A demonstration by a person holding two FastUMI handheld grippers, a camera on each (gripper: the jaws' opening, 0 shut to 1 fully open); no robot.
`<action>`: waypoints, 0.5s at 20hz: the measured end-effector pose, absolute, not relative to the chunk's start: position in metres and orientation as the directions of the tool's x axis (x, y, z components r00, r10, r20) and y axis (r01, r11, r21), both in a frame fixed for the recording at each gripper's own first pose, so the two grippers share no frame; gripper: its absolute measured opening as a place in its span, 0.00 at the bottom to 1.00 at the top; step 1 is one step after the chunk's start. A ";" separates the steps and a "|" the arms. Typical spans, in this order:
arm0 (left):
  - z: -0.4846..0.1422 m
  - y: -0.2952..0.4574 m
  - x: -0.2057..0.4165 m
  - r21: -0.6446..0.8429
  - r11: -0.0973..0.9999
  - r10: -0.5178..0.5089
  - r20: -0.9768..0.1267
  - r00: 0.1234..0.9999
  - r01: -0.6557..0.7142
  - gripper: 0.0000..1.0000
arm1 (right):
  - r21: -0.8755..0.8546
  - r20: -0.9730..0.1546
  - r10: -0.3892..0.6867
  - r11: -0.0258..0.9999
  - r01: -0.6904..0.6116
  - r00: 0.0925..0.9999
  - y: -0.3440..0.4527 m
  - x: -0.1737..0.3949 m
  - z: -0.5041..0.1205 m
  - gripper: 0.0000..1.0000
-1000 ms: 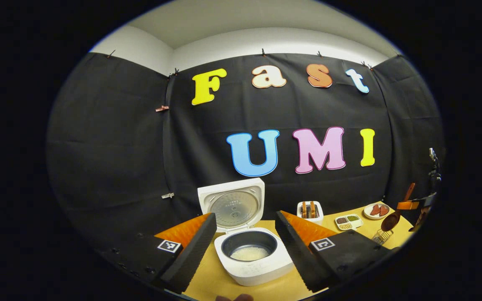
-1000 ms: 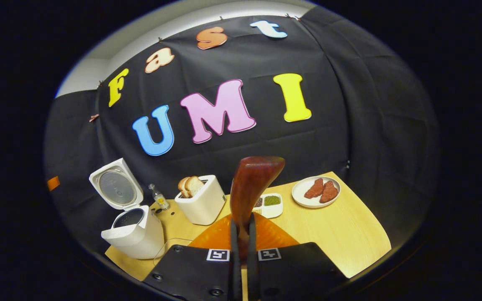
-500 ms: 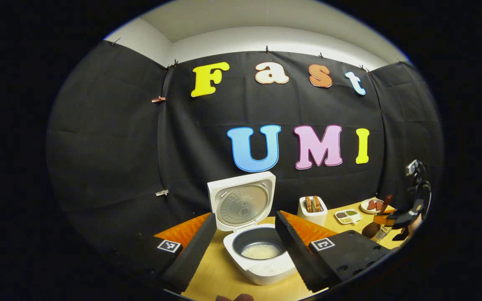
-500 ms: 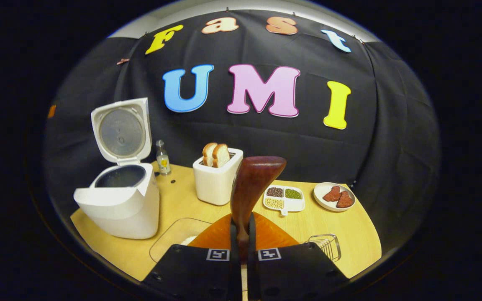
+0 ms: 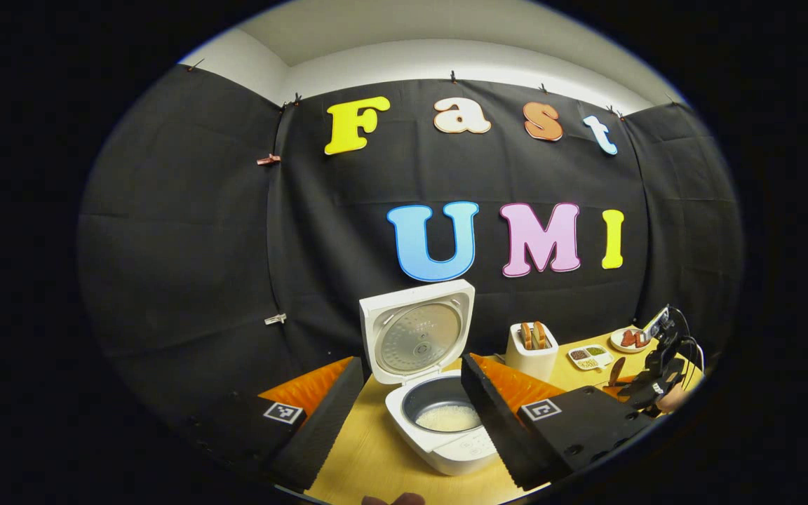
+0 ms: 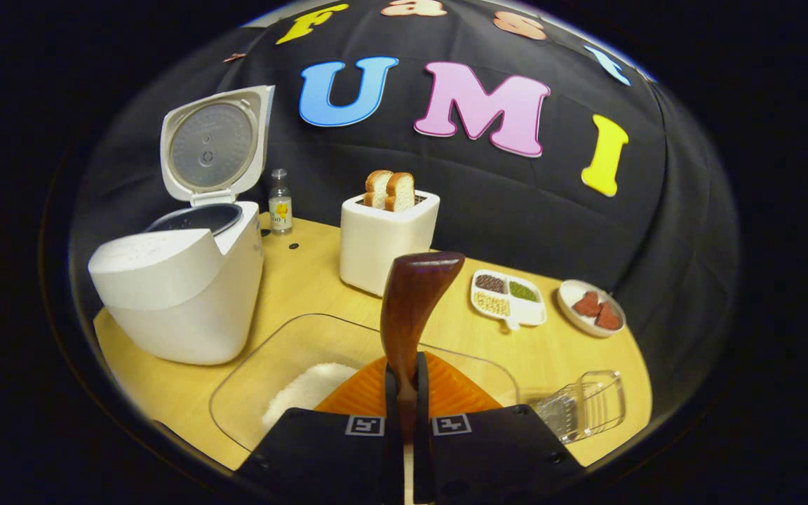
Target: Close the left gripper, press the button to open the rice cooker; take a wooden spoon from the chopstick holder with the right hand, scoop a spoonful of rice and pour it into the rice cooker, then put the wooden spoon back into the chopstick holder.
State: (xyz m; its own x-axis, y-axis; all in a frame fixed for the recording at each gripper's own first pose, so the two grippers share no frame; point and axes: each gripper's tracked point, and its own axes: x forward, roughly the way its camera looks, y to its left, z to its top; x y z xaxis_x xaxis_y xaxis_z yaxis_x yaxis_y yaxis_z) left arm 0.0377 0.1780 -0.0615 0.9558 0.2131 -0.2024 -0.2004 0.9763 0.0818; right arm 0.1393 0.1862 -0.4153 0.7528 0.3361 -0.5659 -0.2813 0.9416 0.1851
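Yellow wooden table [image 6: 306, 280] fronts black cloth; we see our right gripper [image 6: 404, 393] clamping the wooden spoon [image 6: 411, 301], left gripper [image 5: 411, 414] spread wide.

The right gripper [image 6: 404, 393] has carried the wooden spoon [image 6: 411, 301] down toward the clear rice container [image 6: 250, 379].

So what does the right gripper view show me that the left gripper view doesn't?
Right gripper view: a clear container holding a rice heap, a small bottle, the wire chopstick holder, and the wooden spoon clamped close up in the right hand-held gripper.
Left gripper view: cooked rice down inside the pot, framed by the open left hand-held gripper.
Both: the open rice cooker, toaster, divided dish and plate.
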 end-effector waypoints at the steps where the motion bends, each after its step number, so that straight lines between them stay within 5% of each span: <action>1: -0.062 0.178 0.039 0.079 0.977 0.211 -0.205 0.956 -0.199 0.97 | 0.257 -0.563 0.348 0.936 -0.241 0.749 0.192 0.135 -0.413 0.10; 10: -0.062 0.171 0.043 0.061 0.981 0.194 -0.204 0.960 -0.185 0.97 | 0.676 -0.573 0.365 0.717 0.171 0.734 0.154 0.130 -0.421 0.10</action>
State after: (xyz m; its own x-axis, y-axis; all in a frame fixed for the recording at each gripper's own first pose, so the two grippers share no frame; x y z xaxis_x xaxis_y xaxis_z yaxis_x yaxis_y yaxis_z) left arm 0.0429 0.1709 -0.0619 0.9596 0.1939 -0.2037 -0.1853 0.9808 0.0609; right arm 0.1299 0.1539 -0.4205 0.7341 0.3650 -0.5727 0.1712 0.7166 0.6761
